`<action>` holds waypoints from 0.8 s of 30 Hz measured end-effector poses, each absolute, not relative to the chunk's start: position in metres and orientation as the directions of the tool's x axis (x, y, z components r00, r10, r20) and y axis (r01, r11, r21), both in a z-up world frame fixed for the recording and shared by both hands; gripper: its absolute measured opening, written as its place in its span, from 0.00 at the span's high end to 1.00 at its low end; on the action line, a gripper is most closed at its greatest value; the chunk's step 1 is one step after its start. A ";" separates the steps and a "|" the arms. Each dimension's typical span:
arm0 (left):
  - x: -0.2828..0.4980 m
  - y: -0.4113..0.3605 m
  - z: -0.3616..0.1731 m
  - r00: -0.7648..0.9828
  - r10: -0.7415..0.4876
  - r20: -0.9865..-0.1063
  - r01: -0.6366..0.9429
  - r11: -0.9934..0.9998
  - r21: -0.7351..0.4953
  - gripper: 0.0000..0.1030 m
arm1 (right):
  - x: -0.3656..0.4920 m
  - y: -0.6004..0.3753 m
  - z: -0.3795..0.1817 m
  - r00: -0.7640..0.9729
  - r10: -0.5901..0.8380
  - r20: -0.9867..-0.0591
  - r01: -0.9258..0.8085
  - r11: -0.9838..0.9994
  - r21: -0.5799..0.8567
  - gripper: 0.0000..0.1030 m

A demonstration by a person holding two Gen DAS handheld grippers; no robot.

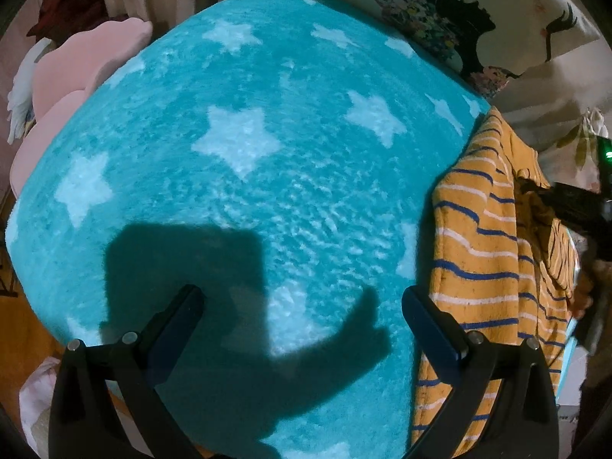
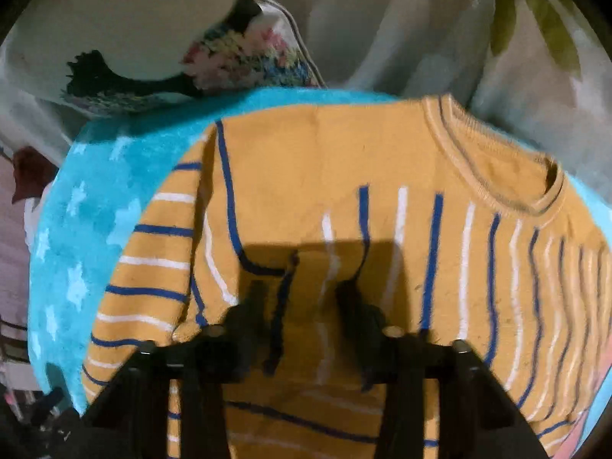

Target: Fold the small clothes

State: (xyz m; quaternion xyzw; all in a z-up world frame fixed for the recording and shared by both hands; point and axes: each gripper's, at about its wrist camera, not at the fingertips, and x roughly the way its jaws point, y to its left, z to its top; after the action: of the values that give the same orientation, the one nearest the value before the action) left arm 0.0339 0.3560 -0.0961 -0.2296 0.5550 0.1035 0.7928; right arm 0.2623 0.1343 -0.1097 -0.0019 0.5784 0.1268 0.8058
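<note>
A small orange sweater (image 2: 344,176) with blue and white stripes lies on a turquoise star-patterned blanket (image 1: 248,134). In the right wrist view its collar (image 2: 508,176) points to the upper right, and a sleeve is folded over its left side. My right gripper (image 2: 302,290) hovers just over the sweater's middle with its jaws partly open; a fold of fabric sits between them, grip unclear. In the left wrist view the sweater (image 1: 482,260) hangs along the blanket's right edge. My left gripper (image 1: 302,298) is open and empty above the bare blanket; its right finger (image 1: 432,321) is beside the sweater's edge.
A floral-print pillow (image 1: 478,19) lies beyond the blanket's far edge, also in the right wrist view (image 2: 160,38). Pink cushions (image 1: 65,88) and a dark red item (image 1: 69,7) sit at the far left. Wooden floor (image 1: 23,329) shows at the lower left.
</note>
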 end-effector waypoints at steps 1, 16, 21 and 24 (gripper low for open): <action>0.034 0.358 -0.097 0.364 -0.093 -0.927 -0.425 0.869 -0.254 0.00 | 0.262 0.131 -0.102 0.303 0.207 -0.930 -0.199 0.968 0.151 0.83; 0.039 0.376 -0.095 0.383 -0.094 -0.919 -0.456 0.846 -0.277 0.00 | 0.208 0.123 -0.079 0.306 0.246 -0.920 -0.207 0.960 0.188 0.36; 0.037 0.377 -0.097 0.380 -0.097 -0.920 -0.450 0.849 -0.276 0.00 | 0.199 0.138 -0.060 0.391 0.179 -0.903 -0.281 0.957 0.068 0.36; 0.036 0.371 -0.096 0.379 -0.105 -0.920 -0.428 0.861 -0.274 0.00 | 0.198 0.165 -0.053 0.426 0.083 -0.901 -0.369 0.925 -0.089 0.36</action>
State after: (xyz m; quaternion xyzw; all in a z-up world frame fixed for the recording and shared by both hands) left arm 0.0361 0.3712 -0.0957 -0.2431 0.5479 0.1018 0.7939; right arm 0.1981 0.1647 -0.0533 -0.1380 0.5185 0.1355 0.8329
